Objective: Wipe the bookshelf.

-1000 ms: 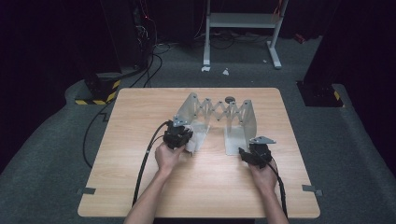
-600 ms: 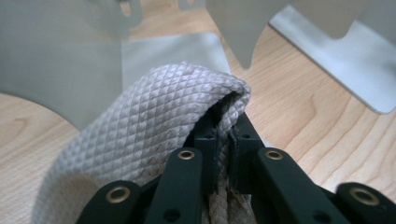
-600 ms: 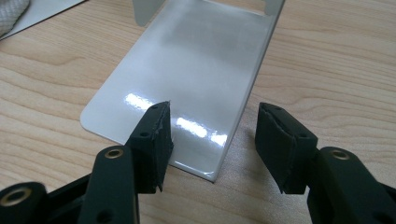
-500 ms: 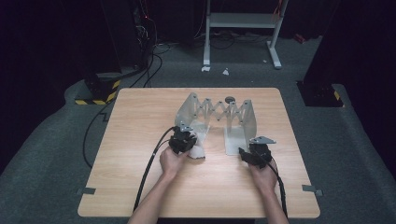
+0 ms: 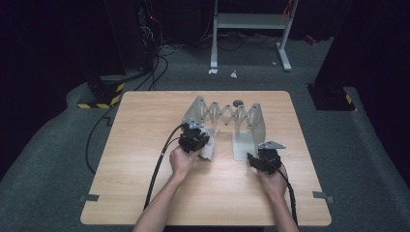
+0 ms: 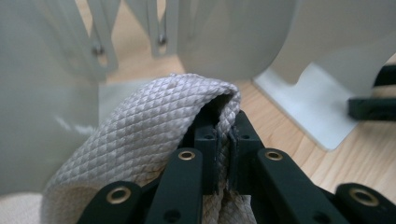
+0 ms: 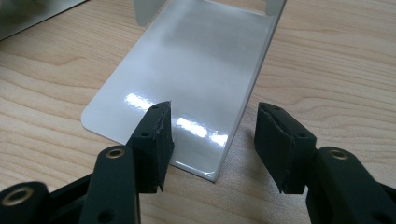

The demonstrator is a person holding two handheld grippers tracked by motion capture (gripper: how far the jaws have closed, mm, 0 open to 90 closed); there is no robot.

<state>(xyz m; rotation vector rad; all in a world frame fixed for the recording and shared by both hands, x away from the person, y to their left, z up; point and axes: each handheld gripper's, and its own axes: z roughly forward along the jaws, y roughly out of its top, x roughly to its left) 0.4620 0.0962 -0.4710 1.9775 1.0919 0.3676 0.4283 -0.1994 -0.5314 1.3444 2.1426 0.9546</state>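
The left gripper (image 5: 194,140) hides most of the cloth (image 5: 209,151) in the high view

This looks like a lab or recording studio rather than a home. A bare wooden worktop (image 5: 145,159) stands alone on grey carpet (image 5: 58,159), ringed by black walls or drapes, though the dim edges make it hard to tell which. Tape tabs (image 5: 91,197) mark the worktop's near corners. Beyond its far edge stand a white metal frame (image 5: 249,21), trailing black cables (image 5: 154,67) and a yellow-and-black hazard-striped base (image 5: 99,99).
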